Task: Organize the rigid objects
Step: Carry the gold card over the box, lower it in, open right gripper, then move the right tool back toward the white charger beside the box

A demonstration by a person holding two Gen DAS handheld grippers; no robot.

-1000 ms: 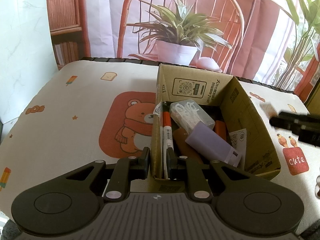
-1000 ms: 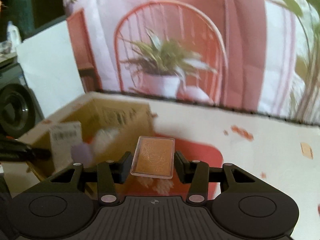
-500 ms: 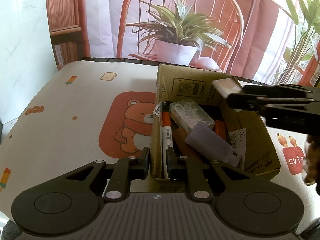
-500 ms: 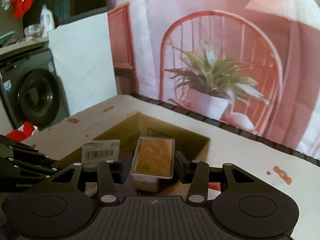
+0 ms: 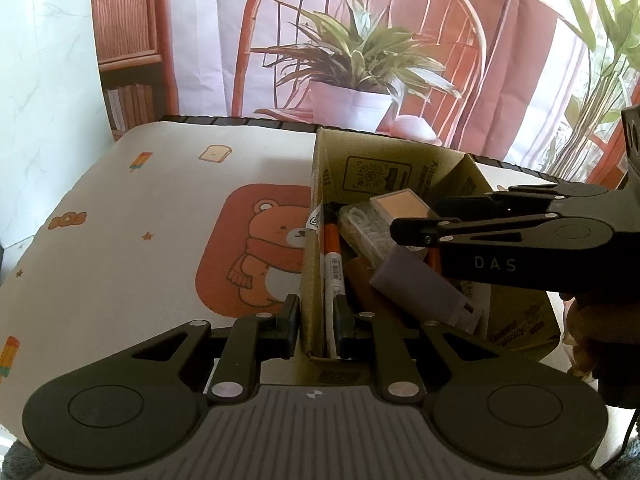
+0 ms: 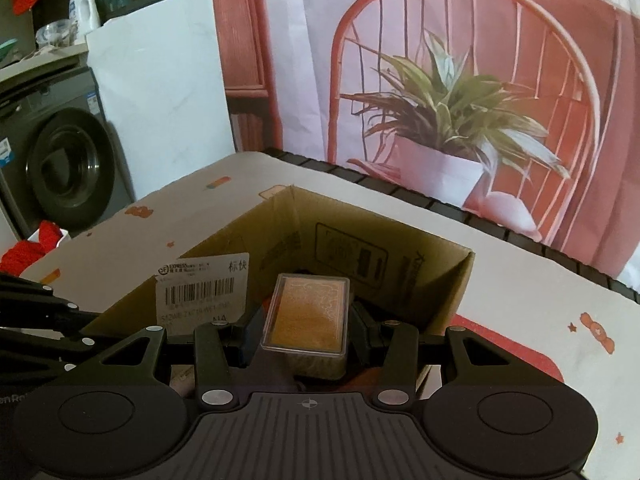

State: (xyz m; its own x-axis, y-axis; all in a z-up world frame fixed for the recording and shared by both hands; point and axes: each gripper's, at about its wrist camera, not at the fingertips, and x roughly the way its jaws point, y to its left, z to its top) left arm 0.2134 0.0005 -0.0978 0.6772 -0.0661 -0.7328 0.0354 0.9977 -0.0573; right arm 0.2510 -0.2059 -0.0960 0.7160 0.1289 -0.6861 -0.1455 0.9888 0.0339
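Right gripper (image 6: 306, 336) holds card case (image 6: 308, 312) above cardboard box (image 6: 436, 268).

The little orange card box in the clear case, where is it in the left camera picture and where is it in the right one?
Left wrist view: the card box sits right of centre, held at the tip of the right gripper above the cardboard box.
Right wrist view: the card box is at bottom centre, clamped between the fingers.
Shared landmark: the cardboard box, open on the bear tablecloth.
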